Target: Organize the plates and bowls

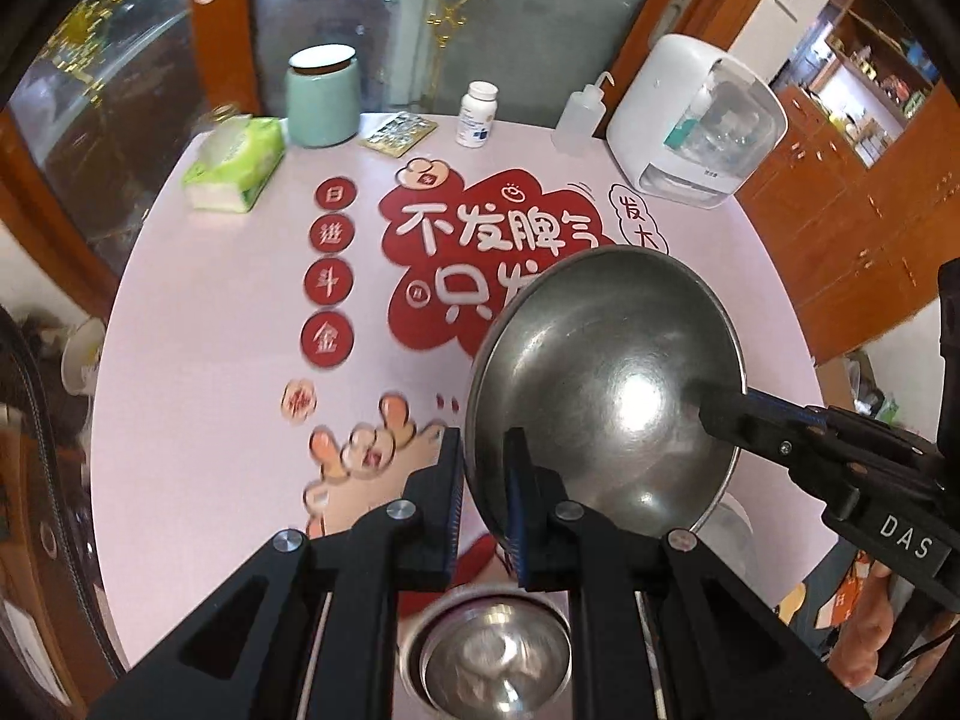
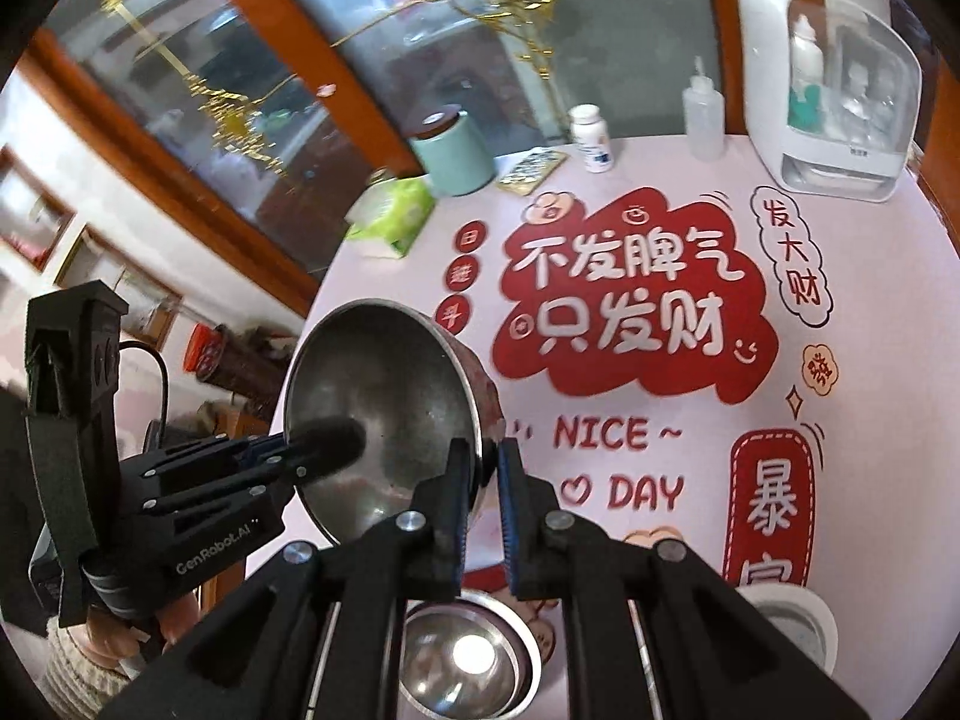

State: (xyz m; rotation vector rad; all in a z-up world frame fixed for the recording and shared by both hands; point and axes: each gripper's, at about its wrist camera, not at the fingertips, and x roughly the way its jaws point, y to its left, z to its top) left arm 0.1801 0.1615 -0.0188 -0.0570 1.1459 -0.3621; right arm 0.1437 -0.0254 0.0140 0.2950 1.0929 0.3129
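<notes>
Shiny steel bowl [image 1: 606, 384], matt black plastic tongs [image 1: 483, 480], glossy pink tabletop [image 1: 228, 312], wood trim.

Clutter along table's [image 1: 240, 312] far edge

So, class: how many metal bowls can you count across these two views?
2. A large bowl is held in the air by both grippers; a smaller bowl sits on the table below. More may be hidden.

- My pink table cover [image 1: 228, 312] carries red printed characters.
- Along its far edge I see a mint canister [image 1: 323, 97], tissue pack [image 1: 235, 163], pill bottle [image 1: 477, 114], squeeze bottle [image 1: 577, 117] and white appliance [image 1: 690, 120].
</notes>
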